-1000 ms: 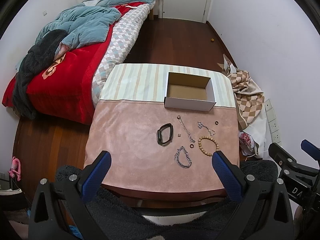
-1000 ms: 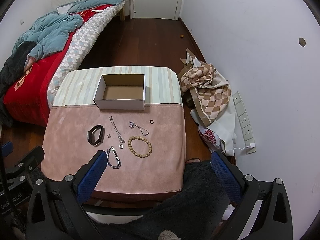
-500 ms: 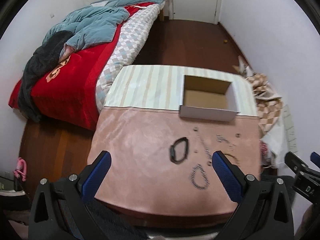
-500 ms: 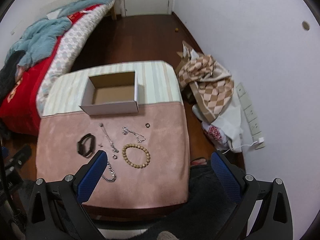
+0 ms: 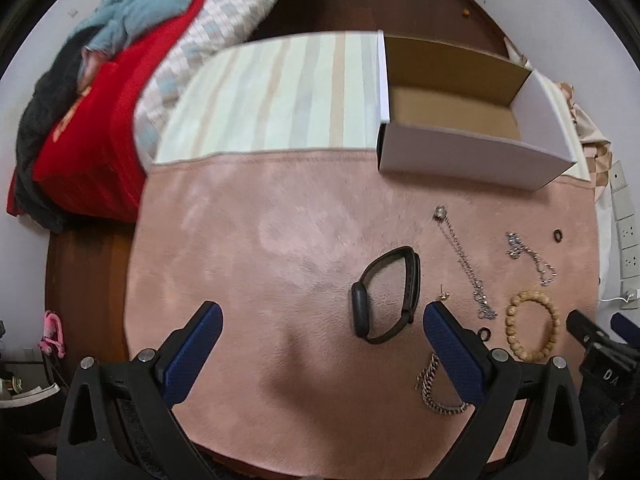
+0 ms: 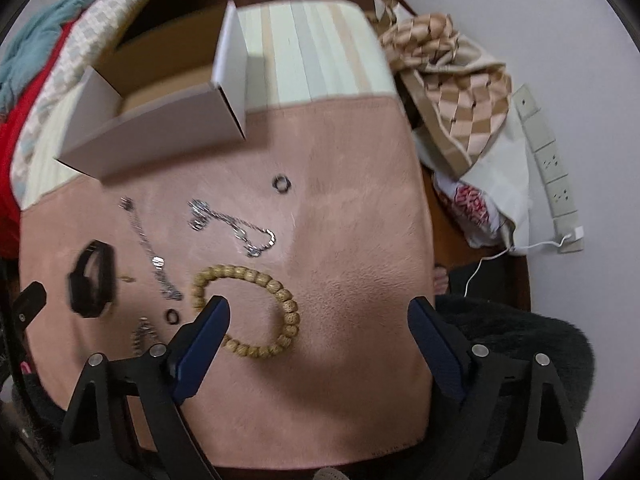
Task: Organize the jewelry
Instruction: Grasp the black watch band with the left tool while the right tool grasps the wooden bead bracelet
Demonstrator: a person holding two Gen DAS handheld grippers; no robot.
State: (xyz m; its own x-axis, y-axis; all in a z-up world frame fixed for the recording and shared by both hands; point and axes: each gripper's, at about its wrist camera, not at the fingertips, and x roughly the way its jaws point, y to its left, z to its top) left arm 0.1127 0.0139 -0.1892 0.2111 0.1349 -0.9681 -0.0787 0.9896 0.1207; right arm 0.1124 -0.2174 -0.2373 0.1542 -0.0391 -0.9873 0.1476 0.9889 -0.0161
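Here I hold both grippers low over the pink mat (image 5: 248, 240), each spread wide and holding nothing. The left gripper (image 5: 320, 316) hangs just left of the black band (image 5: 386, 294); the right gripper (image 6: 318, 312) straddles the near edge of the bead bracelet (image 6: 246, 310), its left finger (image 6: 202, 336) overlapping the ring of beads. By my judgement each tool is lined up for a first pick, jaws wide to clear its target.

The jewelry lies loose on the near right part of the mat, none of it yet stored. The box (image 5: 472, 156) stands open and empty at the far side, mouth up, seemingly ready to receive it.

My count: one box, one black band, one bead bracelet, one curb chain (image 5: 434, 392) nearest me, two thin silver chains (image 6: 148, 246) (image 6: 236, 222), two small dark rings (image 6: 281, 183) (image 6: 171, 316), and one tiny stud (image 5: 443, 294) beside the band. Motion blur may hide another small piece.
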